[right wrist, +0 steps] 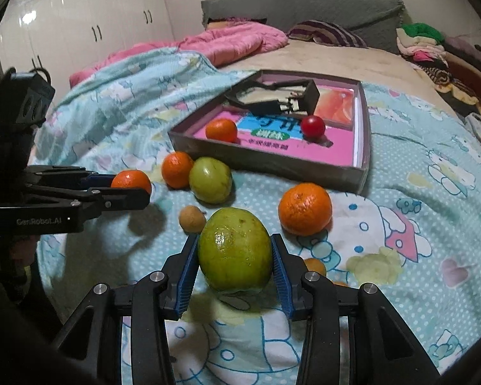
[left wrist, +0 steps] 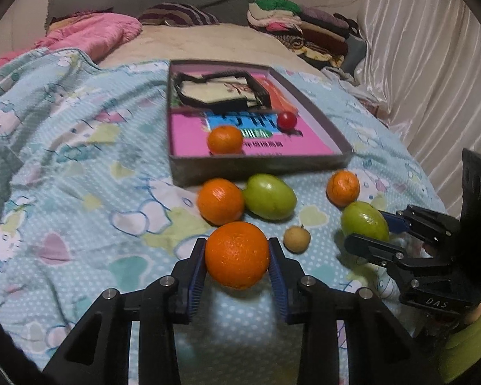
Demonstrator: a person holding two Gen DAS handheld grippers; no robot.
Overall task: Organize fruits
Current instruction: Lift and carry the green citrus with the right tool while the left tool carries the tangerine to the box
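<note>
My left gripper (left wrist: pixel 237 247) is shut on a large orange (left wrist: pixel 237 255), both blue pads pressing its sides just above the bedspread. My right gripper (right wrist: pixel 235 240) is shut on a green fruit (right wrist: pixel 235 250), and it shows at the right of the left wrist view. Ahead lies a shallow grey box (left wrist: pixel 259 162) holding a small orange (left wrist: pixel 225 139) and a red cherry tomato (left wrist: pixel 287 120). Loose on the cover before the box are an orange (left wrist: pixel 220 201), a green fruit (left wrist: pixel 269 196), a smaller orange (left wrist: pixel 343 188) and a small tan fruit (left wrist: pixel 297 240).
A black frame-like object (left wrist: pixel 221 93) lies in the box's far half. The bed carries a blue patterned cover (left wrist: pixel 80 160), a pink quilt (left wrist: pixel 93 35) at the far left and stacked clothes (left wrist: pixel 304 29) far right. A white curtain (left wrist: pixel 433 64) hangs on the right.
</note>
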